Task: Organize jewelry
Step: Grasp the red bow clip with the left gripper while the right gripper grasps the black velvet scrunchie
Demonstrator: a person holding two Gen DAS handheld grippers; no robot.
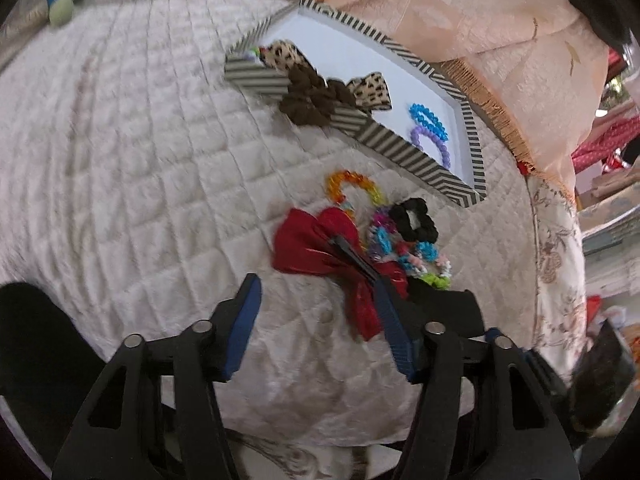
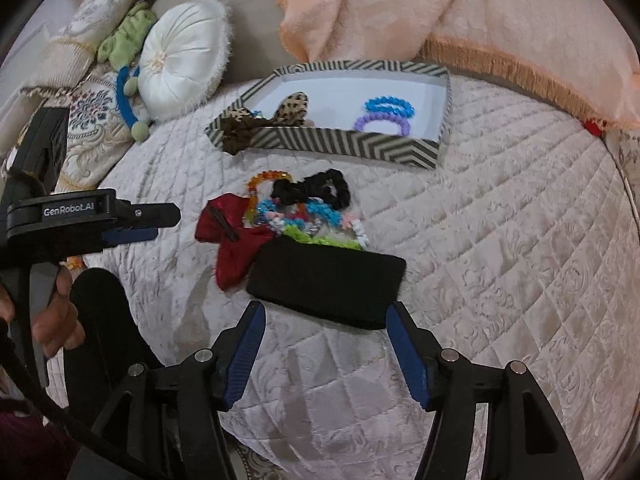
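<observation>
A striped tray (image 2: 344,145) (image 1: 404,156) on the quilted bed holds a blue coil tie (image 2: 390,106), a purple coil tie (image 2: 380,122) and a leopard bow (image 2: 294,106); a brown scrunchie (image 1: 312,100) hangs over its near wall. In front lies a pile: red bow clip (image 1: 320,248) (image 2: 232,240), orange bead bracelet (image 1: 352,184), black scrunchie (image 2: 316,190), coloured ties (image 2: 304,216), black pouch (image 2: 324,280). My left gripper (image 1: 316,292) is open just before the red bow, its right finger beside it. My right gripper (image 2: 324,316) is open at the pouch's near edge.
A peach fringed blanket (image 2: 460,20) lies behind the tray. A white round cushion (image 2: 180,60), a green plush toy (image 2: 128,36) and embroidered pillows (image 2: 88,112) sit at the back left. The left gripper (image 2: 132,220) shows side-on, left of the pile.
</observation>
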